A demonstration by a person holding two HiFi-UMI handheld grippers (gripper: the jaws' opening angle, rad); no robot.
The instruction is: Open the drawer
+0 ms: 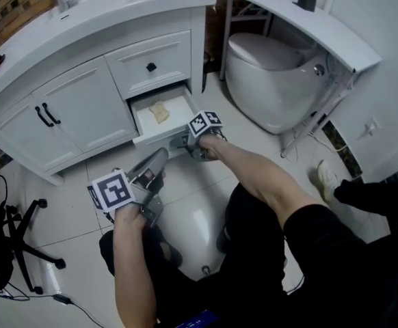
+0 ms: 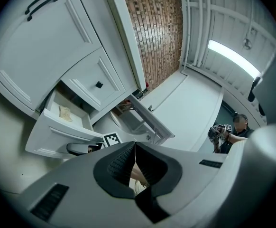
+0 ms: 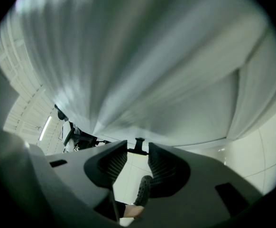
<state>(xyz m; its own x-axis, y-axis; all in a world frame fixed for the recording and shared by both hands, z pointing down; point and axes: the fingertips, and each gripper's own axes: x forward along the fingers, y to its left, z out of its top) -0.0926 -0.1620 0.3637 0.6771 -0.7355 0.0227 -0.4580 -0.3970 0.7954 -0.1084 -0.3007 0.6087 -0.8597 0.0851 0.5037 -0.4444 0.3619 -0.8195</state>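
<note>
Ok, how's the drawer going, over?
Left gripper shut, empty. Right gripper shut on the knob. Lower drawer partly out, yellowish piece inside. Nothing seen blocking.

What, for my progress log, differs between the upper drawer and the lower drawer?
The upper drawer is shut flush; the lower drawer stands pulled out, a yellowish piece inside. The upper drawer's knob is free; the right hand-held gripper clamps the lower drawer's knob. Both fronts are white.

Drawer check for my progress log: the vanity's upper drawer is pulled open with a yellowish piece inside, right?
Not quite. It is the lower drawer that is pulled open with the yellowish piece inside; the upper drawer is shut. The head view shows it.
</note>
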